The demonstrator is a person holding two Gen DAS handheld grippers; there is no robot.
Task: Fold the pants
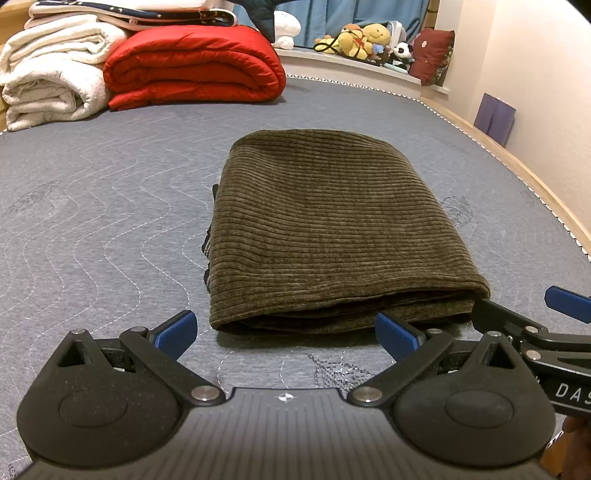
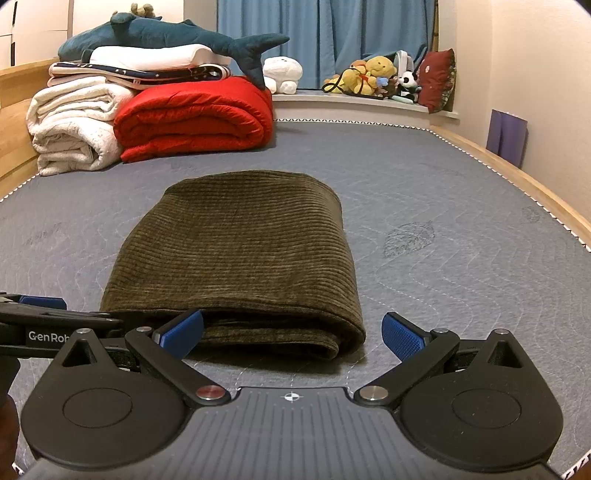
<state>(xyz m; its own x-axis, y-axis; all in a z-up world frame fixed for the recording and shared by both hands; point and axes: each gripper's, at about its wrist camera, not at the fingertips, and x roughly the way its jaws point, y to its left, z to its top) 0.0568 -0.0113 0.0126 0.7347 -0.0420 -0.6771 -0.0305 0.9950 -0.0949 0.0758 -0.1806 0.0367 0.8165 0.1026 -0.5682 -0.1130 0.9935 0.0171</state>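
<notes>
Grey quilted mattress [image 2: 443, 206] on a wood-framed bed carries everything before you, listed left to right.

Far left, at the head of the bed: white blankets [image 2: 70, 125], rolled and stacked. Beside them and touching, a folded red quilt [image 2: 192, 114]. On top of that stack lie folded linens and a blue plush shark [image 2: 166, 35].

Centre: the pants [image 1: 325, 221], brown corduroy, folded into a flat thick rectangle on the mattress, with the layered fold edge facing you. A dark patterned edge shows at their left side.

Back, on the window ledge under blue curtains [image 2: 325, 37]: a white plush, then a heap of yellow and panda plush toys [image 2: 373, 77], then a dark red cushion [image 2: 439, 79]. Far right, against the wall: a purple folder [image 2: 508, 138].

Your left gripper [image 1: 286, 332] has its blue pads spread wide, holding nothing, just short of the pants' near edge. Your right gripper [image 2: 291, 334] is likewise spread and empty, its left pad just at the fold edge. Each gripper's fingers reach into the other's view, close beside each other. Nothing lies between grippers and pants.
</notes>
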